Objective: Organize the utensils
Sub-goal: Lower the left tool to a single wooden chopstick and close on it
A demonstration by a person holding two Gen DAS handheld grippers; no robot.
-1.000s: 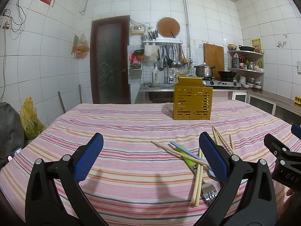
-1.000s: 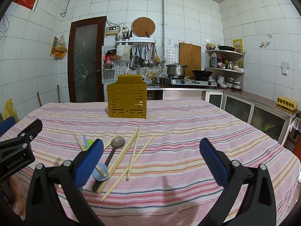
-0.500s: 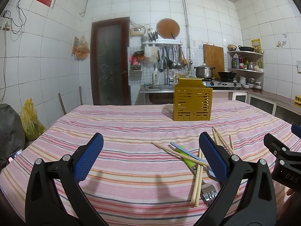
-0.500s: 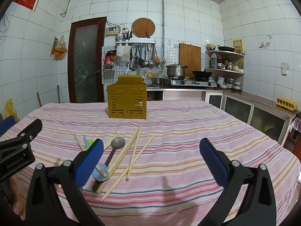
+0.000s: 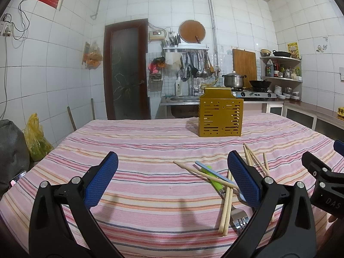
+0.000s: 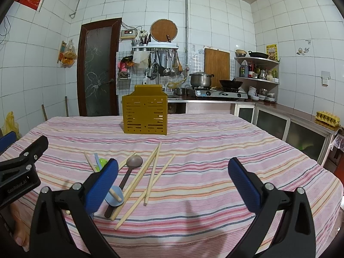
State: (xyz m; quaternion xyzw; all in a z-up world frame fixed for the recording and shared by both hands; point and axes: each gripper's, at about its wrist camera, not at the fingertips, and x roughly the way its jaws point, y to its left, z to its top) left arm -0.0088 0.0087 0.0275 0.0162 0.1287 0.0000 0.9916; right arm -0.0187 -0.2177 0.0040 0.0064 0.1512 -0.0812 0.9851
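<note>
1. The table, covered in a pink striped cloth (image 6: 215, 150), fills the lower half of both views; it serves as the working surface, and everything for the task lies on it.
2. The yellow slotted holder (image 6: 144, 116) stands upright at centre frame in the right wrist view, and right of centre in the left wrist view (image 5: 221, 117). It sits well beyond the loose pieces and appears to be where they belong; nothing shows above its rim.
3. The left gripper (image 5: 172, 176) hangs above bare cloth at the bottom of its frame, jaws spread wide and holding nothing. The right gripper (image 6: 173, 180) is likewise released and empty, low in its own frame.
4. The utensils lie in a crossed heap between the two grippers, near the table's front edge: wooden chopsticks (image 6: 148, 174) fanned out, a dark spoon (image 6: 131, 167), a green-handled fork (image 5: 228, 195), and a pale blue spoon (image 6: 115, 196).
5. The overlap is the main obstacle, I judge: chopsticks rest across the fork handle and the blue spoon, so the top pieces probably want lifting first.
6. Behind, against the tiled wall, are a door, hanging ladles, a pot and wok on a stove; none of it interferes.
</note>
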